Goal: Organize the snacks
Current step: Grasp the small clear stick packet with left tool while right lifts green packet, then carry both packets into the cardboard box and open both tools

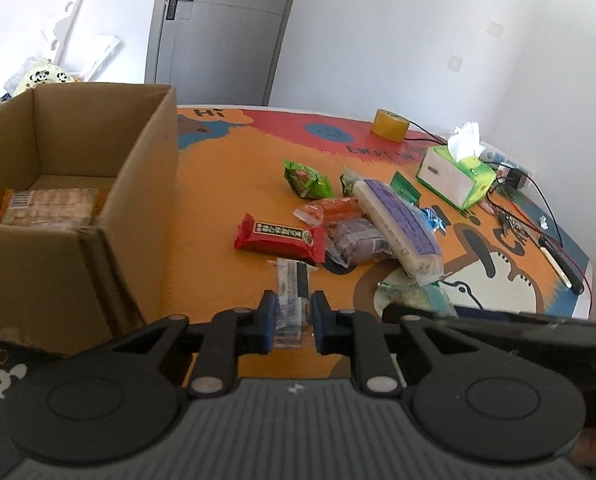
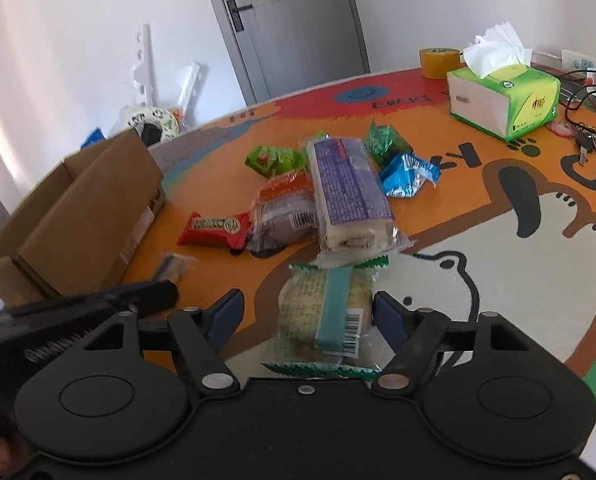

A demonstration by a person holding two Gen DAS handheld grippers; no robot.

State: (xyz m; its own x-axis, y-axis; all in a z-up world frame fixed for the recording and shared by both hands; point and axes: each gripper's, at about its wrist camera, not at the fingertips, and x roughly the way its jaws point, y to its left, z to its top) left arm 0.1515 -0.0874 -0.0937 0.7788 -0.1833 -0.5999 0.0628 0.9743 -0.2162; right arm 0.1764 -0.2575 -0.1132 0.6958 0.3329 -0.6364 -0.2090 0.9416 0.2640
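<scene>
A: Cardboard box (image 1: 77, 184) open at top, one wrapped pack already inside; serves as drop point. Loose snack pile (image 1: 358, 216) just right of box.

B: Left gripper (image 1: 291, 322) pinching dark slim bar (image 1: 291, 292) near box. Right gripper (image 2: 308, 316) spread around green-edged cake pack (image 2: 326, 312), pads not pressing. Mat (image 2: 518, 280) lettering: "Hi"; wrapper print unreadable.

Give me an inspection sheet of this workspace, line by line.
Surface: orange cartoon-print table mat.
Job's things: open brown cardboard box holding one wrapped snack; loose pile with red wrapped bar and long purple-labelled cake roll.
Clutter: green tissue box, yellow tape roll, keys.
Grippers: left gripper shut on thin striped snack packet; right gripper straddles teal-banded clear cake packet, jaws apart.
Cables: black and red wires at the table's far edge.
Surroundings: grey door, white walls.
</scene>
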